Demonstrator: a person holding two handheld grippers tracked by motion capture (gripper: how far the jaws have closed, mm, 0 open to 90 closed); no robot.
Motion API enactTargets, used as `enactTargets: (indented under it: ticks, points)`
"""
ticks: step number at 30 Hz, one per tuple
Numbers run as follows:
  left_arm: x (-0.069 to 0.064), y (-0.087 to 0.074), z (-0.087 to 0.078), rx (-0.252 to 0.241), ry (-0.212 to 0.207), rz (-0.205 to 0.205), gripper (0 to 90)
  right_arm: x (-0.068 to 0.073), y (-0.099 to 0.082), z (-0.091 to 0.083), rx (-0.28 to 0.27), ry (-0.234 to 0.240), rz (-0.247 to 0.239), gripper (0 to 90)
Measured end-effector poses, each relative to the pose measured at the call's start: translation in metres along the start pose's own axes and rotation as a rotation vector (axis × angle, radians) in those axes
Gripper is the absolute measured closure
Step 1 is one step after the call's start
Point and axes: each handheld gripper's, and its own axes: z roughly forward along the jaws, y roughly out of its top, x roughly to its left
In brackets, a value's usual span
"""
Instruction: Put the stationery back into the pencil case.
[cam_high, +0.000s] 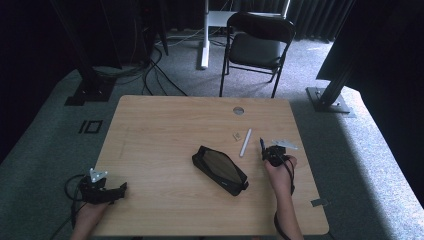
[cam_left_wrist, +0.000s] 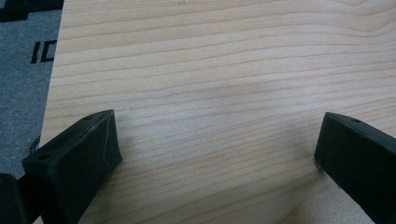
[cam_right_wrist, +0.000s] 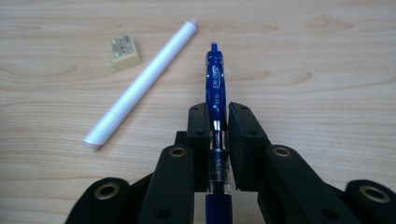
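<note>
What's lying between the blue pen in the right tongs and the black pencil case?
The white pen lies on the table in the gap between the blue pen, clamped in the right tongs, and the black pencil case. Lifted, the pen should pass over it. The eraser sits farther off.

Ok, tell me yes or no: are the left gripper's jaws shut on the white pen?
No: the left gripper has its jaws standing wide apart over bare table, with nothing between them.
</note>
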Motion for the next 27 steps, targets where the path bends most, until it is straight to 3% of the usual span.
enactTargets:
  ticks: [3, 7, 27]
  points:
    - [0.000, 0.000, 0.000, 0.000, 0.000, 0.000, 0.3, -0.001, 0.004, -0.004, -0.010, 0.009, 0.001, 79.6]
    - [0.000, 0.000, 0.000, 0.000, 0.000, 0.000, 0.3, -0.003, 0.008, -0.010, -0.035, 0.062, 0.003, 79.6]
    - [0.000, 0.000, 0.000, 0.000, 0.000, 0.000, 0.3, 0.005, 0.027, -0.038, -0.087, 0.122, -0.053, 79.6]
